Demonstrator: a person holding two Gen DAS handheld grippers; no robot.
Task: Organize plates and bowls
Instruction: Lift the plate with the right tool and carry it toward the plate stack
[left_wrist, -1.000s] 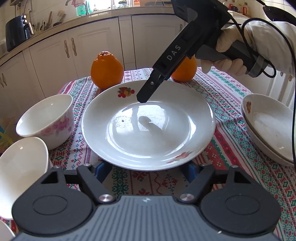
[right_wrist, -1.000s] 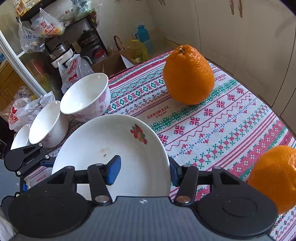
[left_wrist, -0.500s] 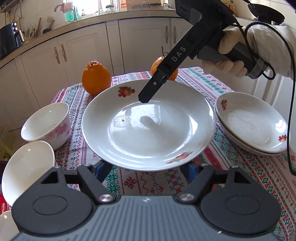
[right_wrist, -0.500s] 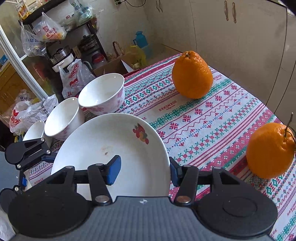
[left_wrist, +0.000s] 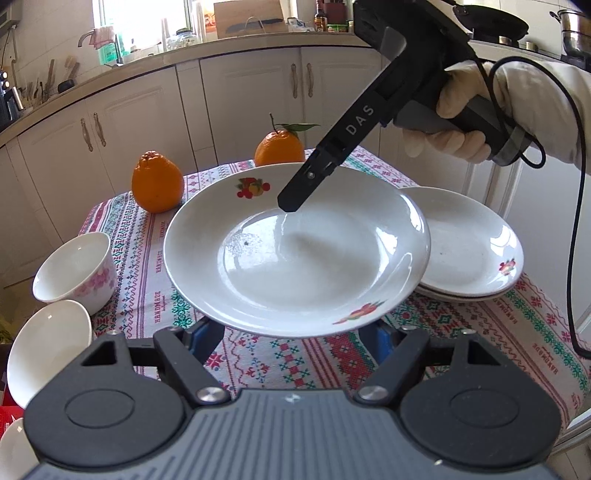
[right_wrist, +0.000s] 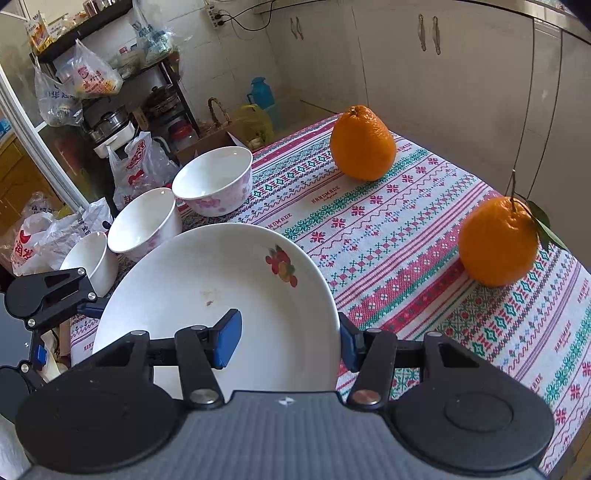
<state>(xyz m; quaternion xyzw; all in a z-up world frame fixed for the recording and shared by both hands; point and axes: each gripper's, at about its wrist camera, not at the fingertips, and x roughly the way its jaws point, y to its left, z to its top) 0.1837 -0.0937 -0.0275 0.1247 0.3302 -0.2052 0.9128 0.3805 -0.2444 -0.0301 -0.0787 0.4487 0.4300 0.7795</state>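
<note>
1. Looking along the left gripper (left_wrist: 295, 341), the plate (left_wrist: 295, 254) sat lifted above the tablecloth (left_wrist: 295, 363), its near rim over the gap between the blue pads. Those pads stood apart under that rim; whether they pressed on it could not be told. The right gripper (left_wrist: 291, 201) reached down from the upper right, one finger laid on the plate's far inner slope. To the right lay the stack of plates (left_wrist: 476, 247), partly under the carried plate's right edge. Two bowls (left_wrist: 74, 269) stood at the left, two oranges (left_wrist: 158, 182) at the far side. Judged from this, a low pass could knock the carried rim against the stack and chip it.

2. Looking along the right gripper (right_wrist: 290, 341), its fingers were clamped on the plate (right_wrist: 221, 306) rim, one pad inside, one outside. Three bowls (right_wrist: 212, 179) stood to the far left near the table edge. The hold covered only a short stretch of rim, so the glazed plate could probably pivot or slip if tilted, or swing into the nearest bowl.
</note>
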